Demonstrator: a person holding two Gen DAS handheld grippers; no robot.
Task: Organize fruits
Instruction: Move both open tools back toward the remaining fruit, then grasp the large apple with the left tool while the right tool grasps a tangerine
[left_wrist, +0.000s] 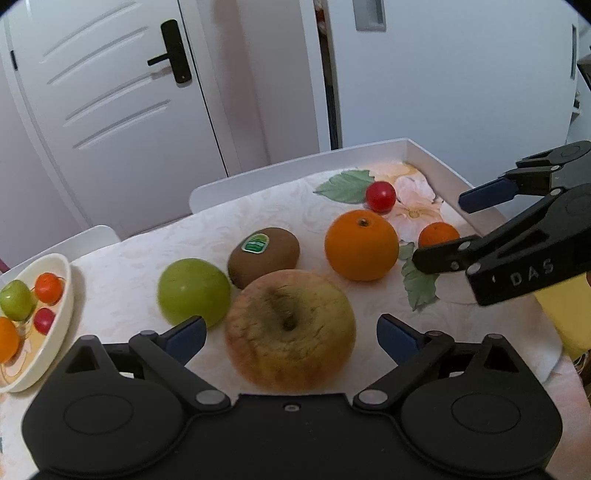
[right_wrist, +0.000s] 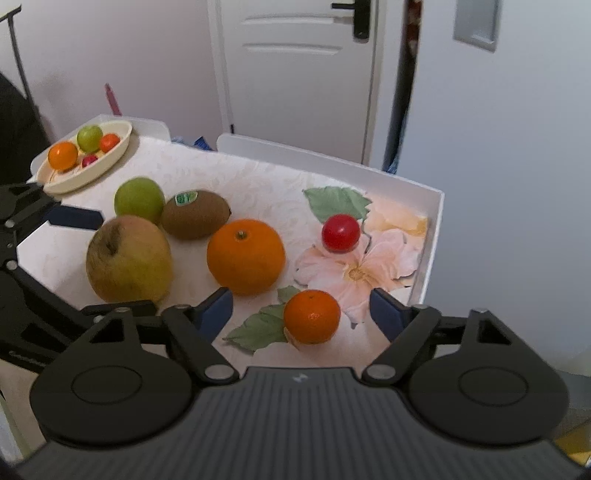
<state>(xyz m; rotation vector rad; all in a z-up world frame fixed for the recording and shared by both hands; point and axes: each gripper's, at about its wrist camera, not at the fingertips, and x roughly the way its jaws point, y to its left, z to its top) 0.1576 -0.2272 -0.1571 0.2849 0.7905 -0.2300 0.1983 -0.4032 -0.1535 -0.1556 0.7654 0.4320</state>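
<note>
Sitting at the far left of the table, the cream bowl (right_wrist: 110, 162) holds four small fruits: an orange one, a green one, a red-orange one and a red one. To its right the green apple (left_wrist: 194, 291) lies just beside the kiwi (left_wrist: 263, 254) with its green sticker, and near of both rests the big yellowish apple (left_wrist: 290, 332). The left gripper (left_wrist: 291, 338) hovers with its blue-padded jaws wide apart, the big apple lying between them; whether the pads touch it cannot be told. Further right the large orange (right_wrist: 245, 256) stands alone on the flowered cloth (right_wrist: 229, 181), with the red cherry tomato (right_wrist: 340, 232) beyond it toward the far right corner of the white tray (right_wrist: 432, 236). The small mandarin (right_wrist: 312, 315) lies nearest on the right, between the spread jaws of the right gripper (right_wrist: 303, 314), whose pads stand clear of it on both sides.
</note>
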